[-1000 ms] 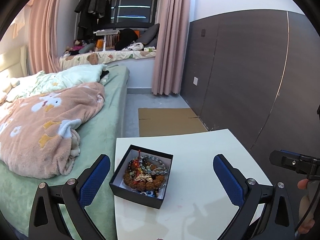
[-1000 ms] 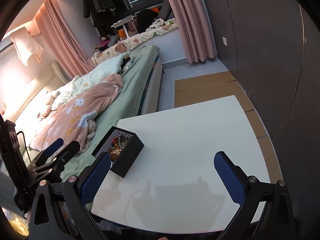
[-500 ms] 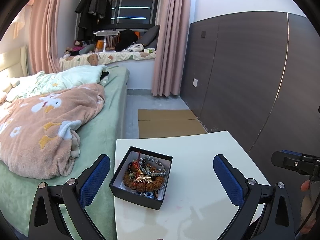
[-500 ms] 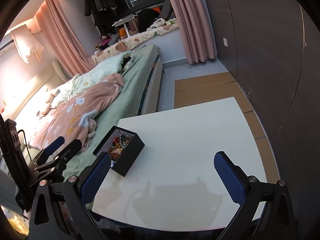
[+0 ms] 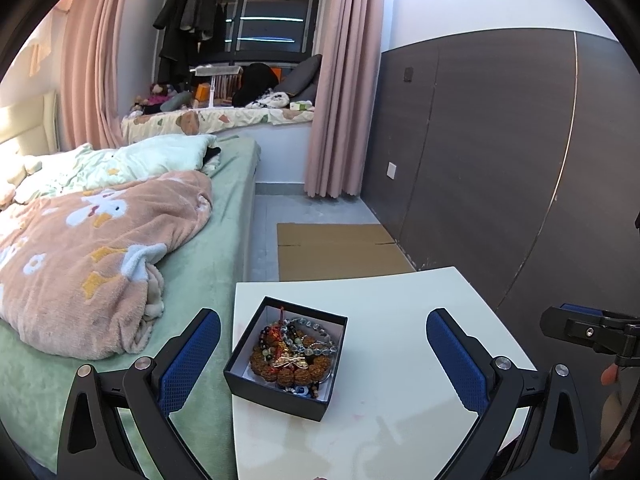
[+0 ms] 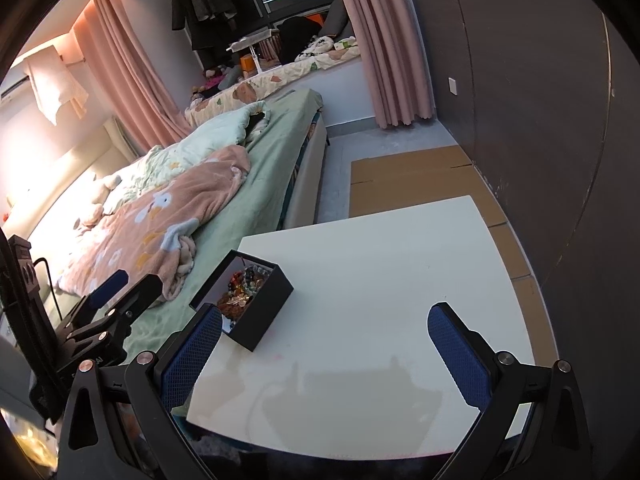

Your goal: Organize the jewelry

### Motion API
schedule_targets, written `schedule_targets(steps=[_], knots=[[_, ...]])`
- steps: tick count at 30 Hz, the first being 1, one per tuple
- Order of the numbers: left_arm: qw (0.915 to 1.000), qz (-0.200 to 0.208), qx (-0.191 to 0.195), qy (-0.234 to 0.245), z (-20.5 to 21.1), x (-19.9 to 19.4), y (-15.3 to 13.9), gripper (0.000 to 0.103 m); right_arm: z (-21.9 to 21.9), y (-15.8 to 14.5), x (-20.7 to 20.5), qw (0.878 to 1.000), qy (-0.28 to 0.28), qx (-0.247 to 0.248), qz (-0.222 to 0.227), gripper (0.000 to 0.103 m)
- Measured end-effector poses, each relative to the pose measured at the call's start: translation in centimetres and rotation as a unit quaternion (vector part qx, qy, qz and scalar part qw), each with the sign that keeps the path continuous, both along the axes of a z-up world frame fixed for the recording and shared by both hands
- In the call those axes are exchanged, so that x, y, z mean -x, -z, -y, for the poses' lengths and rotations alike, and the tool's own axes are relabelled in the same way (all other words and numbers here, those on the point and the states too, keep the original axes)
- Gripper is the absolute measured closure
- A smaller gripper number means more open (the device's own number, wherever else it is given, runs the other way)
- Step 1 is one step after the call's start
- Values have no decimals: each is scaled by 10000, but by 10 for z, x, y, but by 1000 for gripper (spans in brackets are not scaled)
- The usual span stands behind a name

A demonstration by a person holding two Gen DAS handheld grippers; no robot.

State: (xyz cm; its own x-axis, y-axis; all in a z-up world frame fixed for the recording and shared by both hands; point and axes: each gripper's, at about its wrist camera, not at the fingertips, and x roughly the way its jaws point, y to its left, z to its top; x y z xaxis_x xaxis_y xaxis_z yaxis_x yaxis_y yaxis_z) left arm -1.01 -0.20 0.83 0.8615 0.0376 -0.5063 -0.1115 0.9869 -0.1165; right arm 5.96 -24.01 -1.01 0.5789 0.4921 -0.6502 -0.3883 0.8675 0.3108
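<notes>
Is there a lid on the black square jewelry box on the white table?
No, the black square jewelry box stands open on the white table, its beaded bracelets in plain view.

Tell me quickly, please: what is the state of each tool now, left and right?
Left tool: open, holding nothing, above the black jewelry box.
Right tool: open, holding nothing, over the white table.

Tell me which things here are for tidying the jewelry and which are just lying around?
For the job:
- black box
- tangled bead bracelets inside it
- white table under it
- left gripper and right gripper, both open and empty

Just lying around:
- pink blanket on the bed
- flat cardboard on the floor
- pink curtains
</notes>
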Motion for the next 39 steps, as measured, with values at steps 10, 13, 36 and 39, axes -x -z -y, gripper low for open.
schedule_targets(steps=[10, 13, 36, 39], knots=[[10000, 8, 14, 1, 0, 1, 0, 0, 3, 0, 4, 10000, 48, -12, -15, 0], [10000, 0, 11, -2, 0, 0, 1, 0, 3, 0, 3, 10000, 46, -18, -30, 0], [10000, 15, 14, -1, -1, 1, 0, 0, -2, 3, 3, 10000, 34, 12, -20, 0], [10000, 32, 10, -4, 0, 1, 0, 0, -4, 5, 4, 10000, 34, 15, -24, 0]])
